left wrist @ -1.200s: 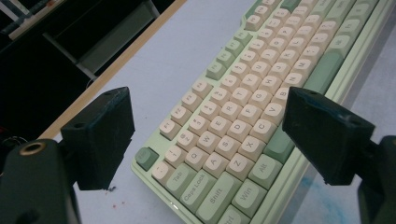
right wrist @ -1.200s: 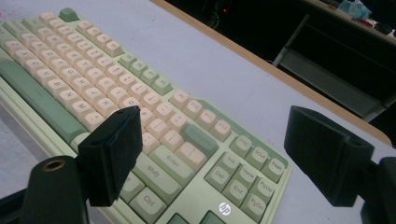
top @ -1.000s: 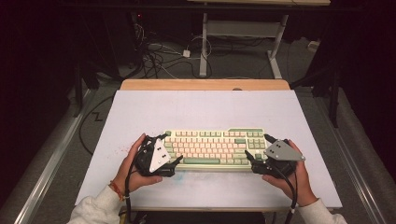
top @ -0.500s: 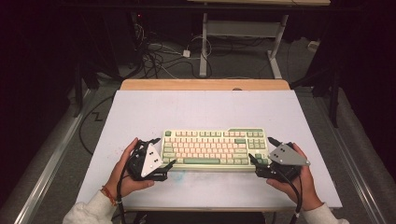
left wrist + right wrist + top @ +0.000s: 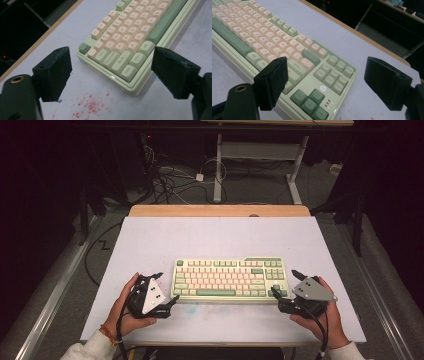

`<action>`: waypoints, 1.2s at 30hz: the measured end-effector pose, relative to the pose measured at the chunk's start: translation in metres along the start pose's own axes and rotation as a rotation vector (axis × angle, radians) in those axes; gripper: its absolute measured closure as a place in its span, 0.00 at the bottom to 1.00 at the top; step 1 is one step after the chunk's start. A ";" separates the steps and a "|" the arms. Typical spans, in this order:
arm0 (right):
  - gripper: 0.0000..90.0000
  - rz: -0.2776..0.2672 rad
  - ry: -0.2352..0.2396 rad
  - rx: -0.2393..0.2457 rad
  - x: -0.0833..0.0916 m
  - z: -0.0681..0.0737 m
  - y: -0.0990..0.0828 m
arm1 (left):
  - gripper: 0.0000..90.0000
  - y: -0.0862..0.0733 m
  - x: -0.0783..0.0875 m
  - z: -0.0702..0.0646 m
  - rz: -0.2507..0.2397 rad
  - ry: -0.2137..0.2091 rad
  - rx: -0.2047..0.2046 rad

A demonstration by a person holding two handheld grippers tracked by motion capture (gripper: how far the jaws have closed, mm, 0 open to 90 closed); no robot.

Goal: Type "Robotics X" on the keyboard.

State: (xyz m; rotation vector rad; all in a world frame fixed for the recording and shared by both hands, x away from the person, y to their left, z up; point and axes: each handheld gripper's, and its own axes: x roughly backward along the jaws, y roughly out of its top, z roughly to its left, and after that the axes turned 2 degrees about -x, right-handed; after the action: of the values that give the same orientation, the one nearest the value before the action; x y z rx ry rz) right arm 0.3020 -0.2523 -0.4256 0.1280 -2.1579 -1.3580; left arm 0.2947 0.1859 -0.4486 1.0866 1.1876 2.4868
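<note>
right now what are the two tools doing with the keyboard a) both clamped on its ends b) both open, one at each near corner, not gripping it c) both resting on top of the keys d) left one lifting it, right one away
b: the left tool and the right tool each sit open at a near corner of the keyboard, which lies flat on the table; in each gripper view the jaws stand wide apart, closed on nothing.

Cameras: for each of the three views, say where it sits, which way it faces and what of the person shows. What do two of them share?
High view: above the person's side, looking forward and down on the table; forearms, left gripper, right gripper.
Left gripper view: on the left gripper, facing the keyboard at its Ctrl corner; open jaws.
Right gripper view: on the right gripper, facing the arrow-key corner; open jaws.
Shared: the keyboard; red specks near the left end.
</note>
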 end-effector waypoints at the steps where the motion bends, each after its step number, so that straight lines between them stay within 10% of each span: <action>1: 0.22 0.002 -0.001 -0.003 0.000 -0.001 -0.001 | 0.17 -0.002 0.001 0.000 0.004 0.000 0.007; 24: 0.22 0.063 -0.015 -0.104 0.002 -0.014 -0.045 | 0.17 -0.040 -0.001 -0.002 0.109 -0.017 0.053; 36: 0.22 0.058 -0.005 -0.073 0.001 -0.008 -0.045 | 0.17 -0.040 0.003 0.000 0.093 -0.013 0.058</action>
State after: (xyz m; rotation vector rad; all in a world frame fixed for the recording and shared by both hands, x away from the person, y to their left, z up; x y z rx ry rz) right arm 0.2954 -0.2809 -0.4607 0.0330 -2.0973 -1.4029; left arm 0.2869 0.2133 -0.4765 1.1972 1.2398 2.5247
